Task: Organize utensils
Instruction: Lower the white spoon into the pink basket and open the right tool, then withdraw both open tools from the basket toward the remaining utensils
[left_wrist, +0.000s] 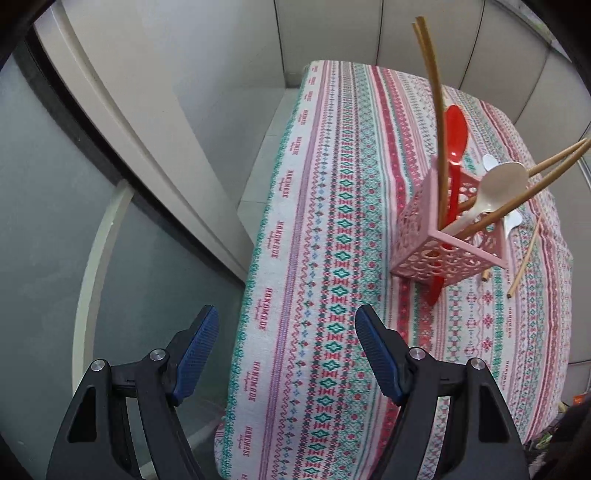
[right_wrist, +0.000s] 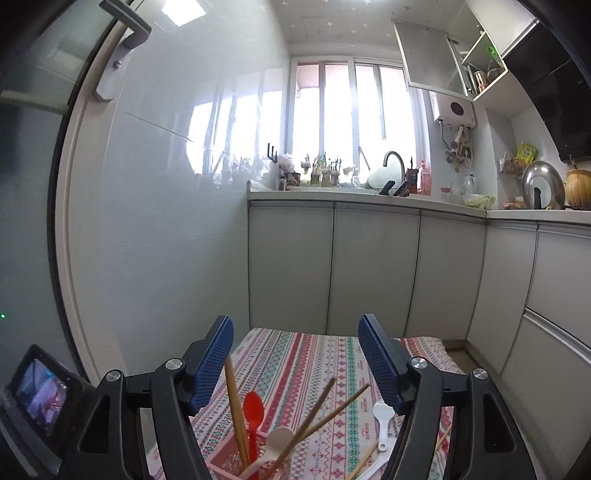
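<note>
A pink perforated holder (left_wrist: 448, 240) (right_wrist: 225, 454) stands on the patterned tablecloth (left_wrist: 332, 221) (right_wrist: 295, 354). In it stand a red spoon (left_wrist: 455, 133) (right_wrist: 253, 406), a white spoon (left_wrist: 504, 181) (right_wrist: 279, 439) and several wooden chopsticks (left_wrist: 432, 92) (right_wrist: 232, 406). Loose chopsticks (left_wrist: 526, 258) (right_wrist: 364, 458) and another white spoon (right_wrist: 380, 417) lie on the cloth beside the holder. My left gripper (left_wrist: 286, 314) is open and empty over the table's left edge, well short of the holder. My right gripper (right_wrist: 295, 321) is open above the holder, nothing between its pads.
Grey cabinet doors (right_wrist: 369, 266) stand just past the table's far end, under a cluttered counter with a faucet (right_wrist: 393, 162). A glossy white wall (right_wrist: 166, 221) and a door frame (left_wrist: 122, 122) run along the table's left side. Part of the other gripper's screen (right_wrist: 38, 391) shows at lower left.
</note>
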